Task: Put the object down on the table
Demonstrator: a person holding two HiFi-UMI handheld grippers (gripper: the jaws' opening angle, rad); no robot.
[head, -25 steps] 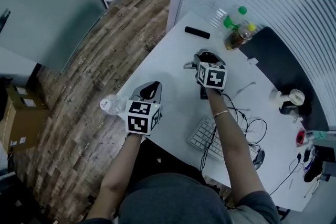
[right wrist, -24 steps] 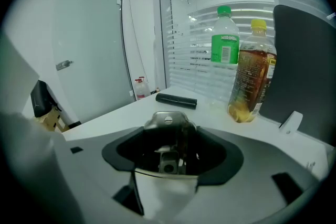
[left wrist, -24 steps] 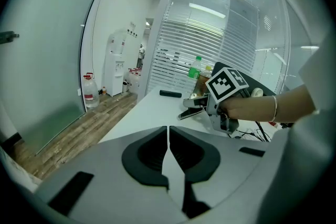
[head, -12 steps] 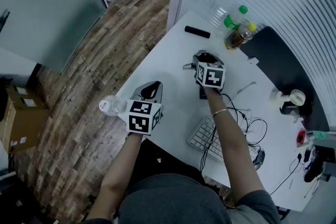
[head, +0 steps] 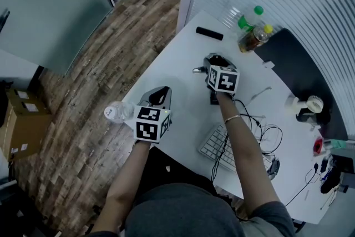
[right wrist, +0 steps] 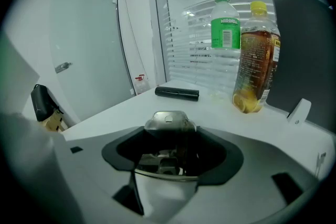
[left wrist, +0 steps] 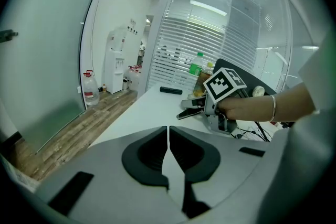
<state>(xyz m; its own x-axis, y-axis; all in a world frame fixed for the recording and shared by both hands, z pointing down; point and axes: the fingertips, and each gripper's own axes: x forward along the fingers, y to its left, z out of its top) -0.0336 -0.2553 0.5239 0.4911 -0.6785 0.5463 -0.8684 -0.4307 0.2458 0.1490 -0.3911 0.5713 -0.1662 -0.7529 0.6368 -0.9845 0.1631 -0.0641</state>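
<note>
My right gripper (head: 213, 60) is over the middle of the white table (head: 175, 66), shut on a silver and black metal object (head: 198, 70) that sticks out to the left of its jaws. In the right gripper view the metal object (right wrist: 168, 121) fills the space between the jaws of the right gripper (right wrist: 172, 139). From the left gripper view the metal object (left wrist: 190, 110) hangs low over the tabletop; whether it touches is unclear. My left gripper (head: 160, 91) is near the table's left edge, and the left gripper (left wrist: 168, 129) has its jaws shut on nothing.
A black bar-shaped remote (head: 209, 34) lies at the far side. A green-capped bottle (head: 248, 18) and a yellow-capped tea bottle (head: 255, 37) stand beside a dark chair back (head: 294, 64). A keyboard (head: 216, 144), cables (head: 260, 131) and a small fan (head: 308, 104) lie right. A clear bottle (head: 113, 112) shows past the left edge.
Both grippers hold nearly the same places. The clear bottle by the left gripper sits slightly further left in the view.
</note>
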